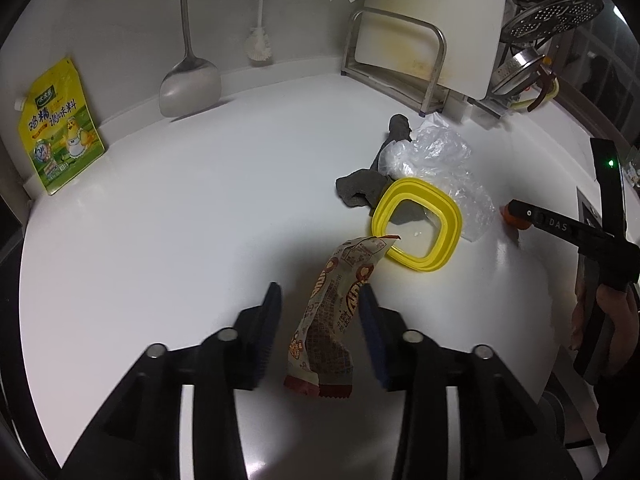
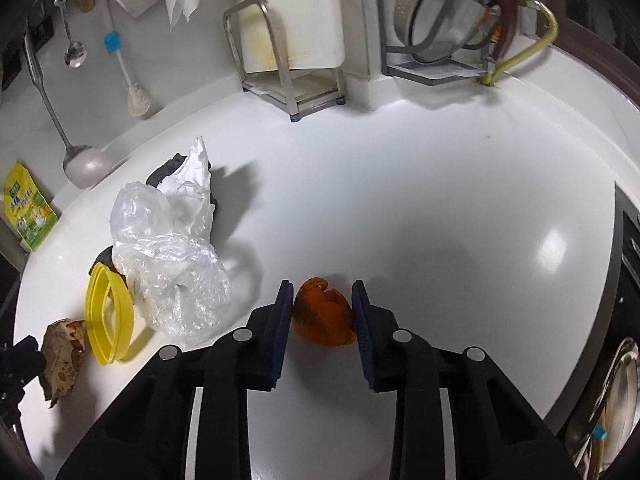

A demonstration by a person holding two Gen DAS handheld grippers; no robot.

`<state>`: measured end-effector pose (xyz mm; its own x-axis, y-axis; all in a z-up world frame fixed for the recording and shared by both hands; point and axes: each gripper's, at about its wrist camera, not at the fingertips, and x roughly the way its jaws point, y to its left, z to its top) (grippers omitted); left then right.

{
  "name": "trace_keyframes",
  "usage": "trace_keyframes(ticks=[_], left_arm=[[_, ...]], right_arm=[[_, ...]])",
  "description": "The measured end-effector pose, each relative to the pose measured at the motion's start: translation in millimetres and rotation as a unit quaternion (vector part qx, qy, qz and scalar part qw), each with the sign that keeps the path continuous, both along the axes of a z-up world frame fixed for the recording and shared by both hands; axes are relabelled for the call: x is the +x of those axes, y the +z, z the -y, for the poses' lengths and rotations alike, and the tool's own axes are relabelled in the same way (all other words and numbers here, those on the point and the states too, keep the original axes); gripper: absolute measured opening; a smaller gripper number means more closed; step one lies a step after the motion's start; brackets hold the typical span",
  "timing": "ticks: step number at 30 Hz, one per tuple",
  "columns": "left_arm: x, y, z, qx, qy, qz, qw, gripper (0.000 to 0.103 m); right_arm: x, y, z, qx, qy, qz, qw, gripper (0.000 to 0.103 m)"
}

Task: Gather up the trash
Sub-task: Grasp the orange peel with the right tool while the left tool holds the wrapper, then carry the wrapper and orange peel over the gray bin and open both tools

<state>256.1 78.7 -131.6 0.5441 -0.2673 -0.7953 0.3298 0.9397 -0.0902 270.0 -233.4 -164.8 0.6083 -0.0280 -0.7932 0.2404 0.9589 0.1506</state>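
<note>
A brown and white snack wrapper (image 1: 332, 312) lies on the white counter (image 1: 180, 220) between the open fingers of my left gripper (image 1: 320, 300); the right finger is close to it. It also shows in the right wrist view (image 2: 64, 356). An orange peel (image 2: 324, 312) lies between the fingers of my right gripper (image 2: 322, 300), which stand open around it and close to its sides. A crumpled clear plastic bag (image 2: 172, 256) lies left of the peel, over a dark grey rag (image 1: 360, 188). A yellow square lid ring (image 1: 418, 224) sits beside the wrapper tip.
A yellow seasoning pouch (image 1: 60, 128) leans on the back wall at left. A metal ladle (image 1: 190, 84) and a dish brush (image 1: 260, 40) hang there. A cutting board in a metal rack (image 2: 288, 48) and a dish rack with a steel bowl (image 2: 440, 20) stand at the back.
</note>
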Motion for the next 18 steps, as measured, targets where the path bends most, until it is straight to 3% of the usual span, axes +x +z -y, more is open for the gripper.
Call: trace_keyframes(ticks=[7, 12, 14, 17, 18], left_arm=[[1.6, -5.8, -0.4, -0.004, -0.005, -0.006, 1.0, 0.066], [8.2, -24.2, 6.4, 0.011, -0.01, -0.023, 0.9996, 0.067], [10.1, -30.5, 7.4, 0.014, -0.01, -0.03, 0.9994, 0.064], [8.9, -34.3, 9.2, 0.021, -0.013, -0.029, 0.9993, 0.052], [8.1, -33.9, 10.8, 0.024, -0.017, -0.027, 0.9992, 0.04]], right_arm=[[-26.2, 5.8, 6.1, 0.022, -0.018, 0.007, 1.0, 0.029], [-44.7, 13.0, 2.9, 0.032, -0.021, 0.013, 0.999, 0.029], [-50.1, 16.8, 1.1, 0.031, -0.021, 0.015, 0.999, 0.029], [-59.2, 22.7, -1.0, 0.034, -0.024, 0.02, 0.999, 0.029], [-62.5, 24.6, -1.7, 0.035, -0.025, 0.022, 0.999, 0.029]])
